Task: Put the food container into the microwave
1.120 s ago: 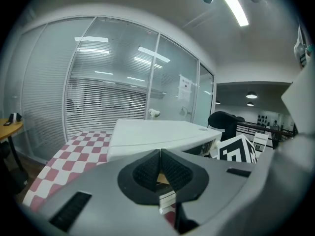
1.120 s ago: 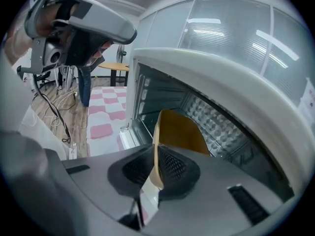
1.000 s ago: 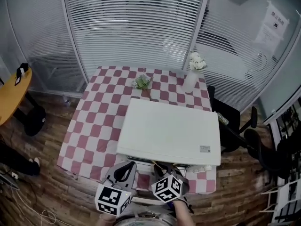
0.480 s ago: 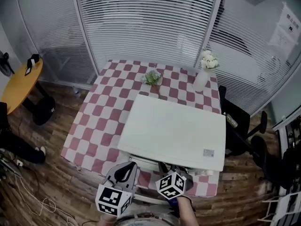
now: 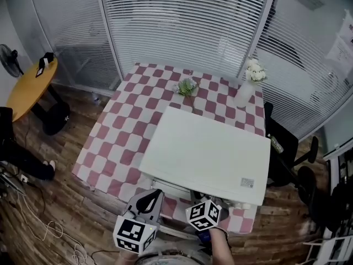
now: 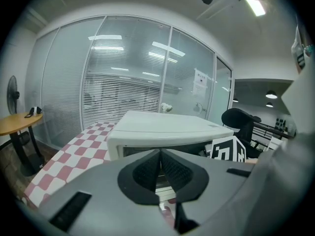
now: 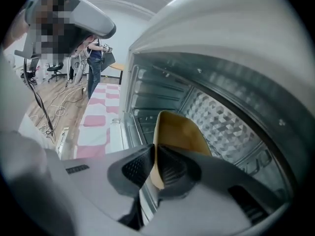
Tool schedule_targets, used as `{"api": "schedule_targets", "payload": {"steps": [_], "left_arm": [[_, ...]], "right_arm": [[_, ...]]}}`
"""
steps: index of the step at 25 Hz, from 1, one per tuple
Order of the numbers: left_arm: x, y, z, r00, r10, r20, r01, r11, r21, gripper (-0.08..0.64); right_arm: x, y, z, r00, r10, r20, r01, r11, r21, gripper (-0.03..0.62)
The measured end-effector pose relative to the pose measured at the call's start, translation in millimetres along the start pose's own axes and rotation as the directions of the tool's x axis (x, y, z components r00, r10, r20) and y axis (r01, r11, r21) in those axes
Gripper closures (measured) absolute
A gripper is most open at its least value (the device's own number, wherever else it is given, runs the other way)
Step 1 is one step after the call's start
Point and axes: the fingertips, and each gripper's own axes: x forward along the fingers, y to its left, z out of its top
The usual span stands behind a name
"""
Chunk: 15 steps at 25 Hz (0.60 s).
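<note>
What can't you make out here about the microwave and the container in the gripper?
- Right gripper view: the right gripper is clamped on the container, covering its near edge; any contents are not visible.
- Head view: the container is hidden beneath the microwave top.
- Left gripper view: the shut left gripper blocks most of the microwave's front.
- Head view: the label on the microwave is too small to read.
</note>
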Motion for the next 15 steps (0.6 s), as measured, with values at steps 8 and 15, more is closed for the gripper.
{"api": "schedule_targets", "payload": {"steps": [8,15], "left_arm": [[-1.1,-0.8,3.1,1.0,-0.016,0.015,0.015,1.0,0.018,0.546],[0.4,-5.3,6.9,0.998,-0.053,0.021,0.052,0.998,0.037,0.546]], "right_arm": [[-5.6,-5.7,2.7,0.999,-0.041,0.026,0.04,0.998,0.055,0.49],[-19.6,-6.2,-0.4,0.996,-0.08,0.036,0.074,0.987,0.141,0.457]]}}
